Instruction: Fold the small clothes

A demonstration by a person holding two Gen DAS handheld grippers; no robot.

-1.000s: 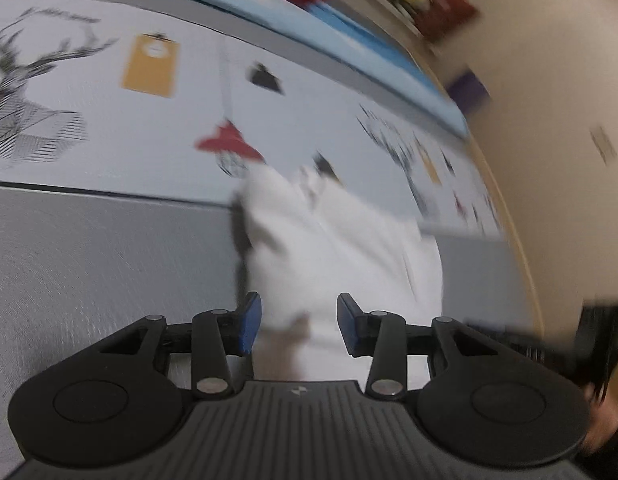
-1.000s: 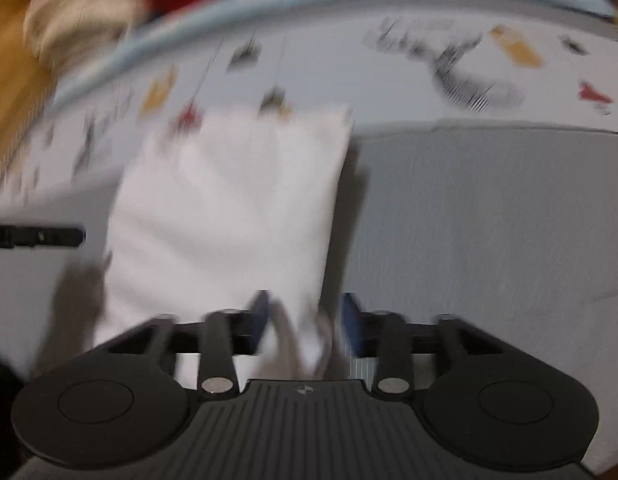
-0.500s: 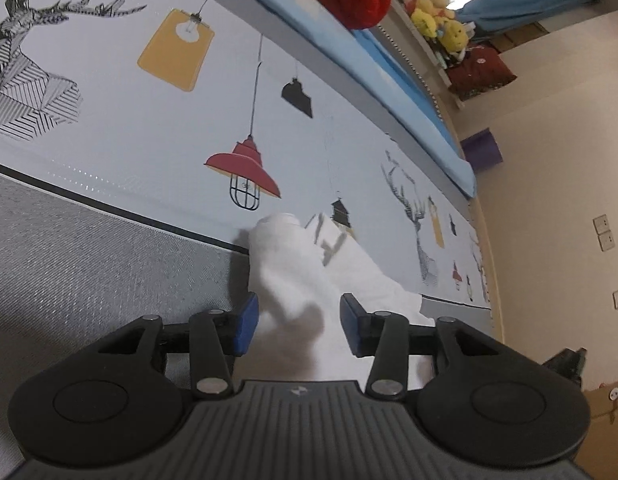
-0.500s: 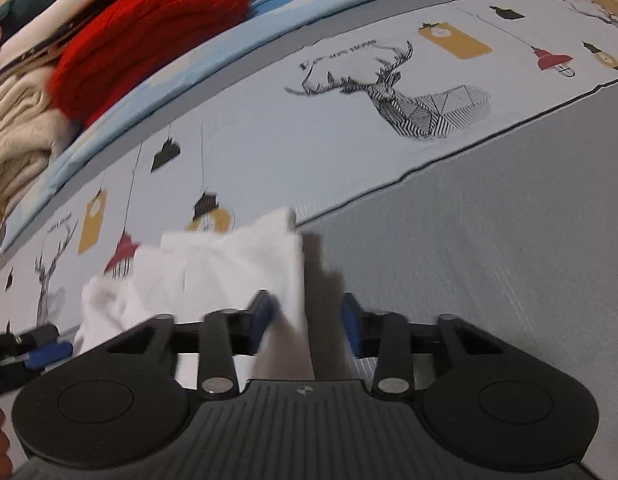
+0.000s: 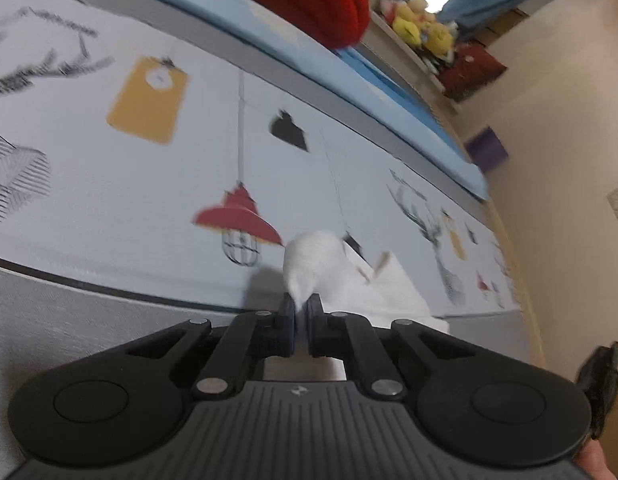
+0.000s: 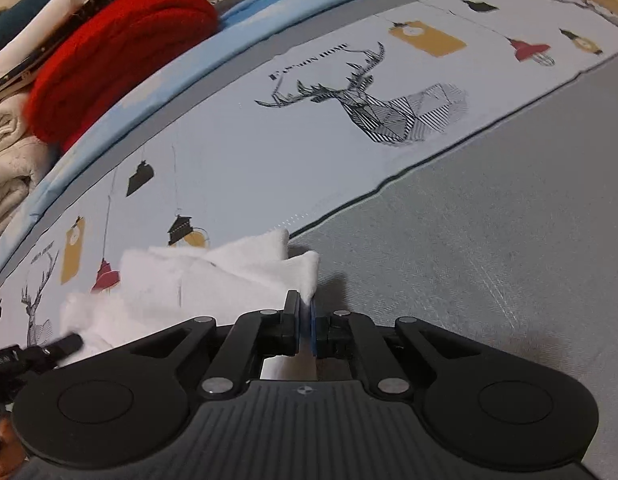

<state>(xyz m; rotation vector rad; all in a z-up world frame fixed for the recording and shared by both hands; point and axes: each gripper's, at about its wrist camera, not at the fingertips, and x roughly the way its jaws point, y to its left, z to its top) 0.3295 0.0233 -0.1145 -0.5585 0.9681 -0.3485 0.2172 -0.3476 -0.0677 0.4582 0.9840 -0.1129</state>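
Observation:
A small white garment (image 6: 197, 280) lies crumpled on the bed, across the line between the printed sheet and the grey cover. My right gripper (image 6: 306, 320) is shut on its near right corner. My left gripper (image 5: 300, 312) is shut on its near left corner, and the garment (image 5: 373, 284) bunches up just beyond the fingers. The left gripper's fingers (image 6: 65, 342) show at the left edge of the right wrist view, at the cloth's left side.
A printed sheet (image 6: 349, 152) with deer and lamps covers the far part of the bed, a grey cover (image 6: 489, 260) the near part. A red knit bundle (image 6: 109, 56) and cream clothes (image 6: 9, 160) lie at the back. A beige wall (image 5: 569, 160) stands right.
Both grippers have closed from open onto the near corners of the white garment. The cloth has bunched up between them.

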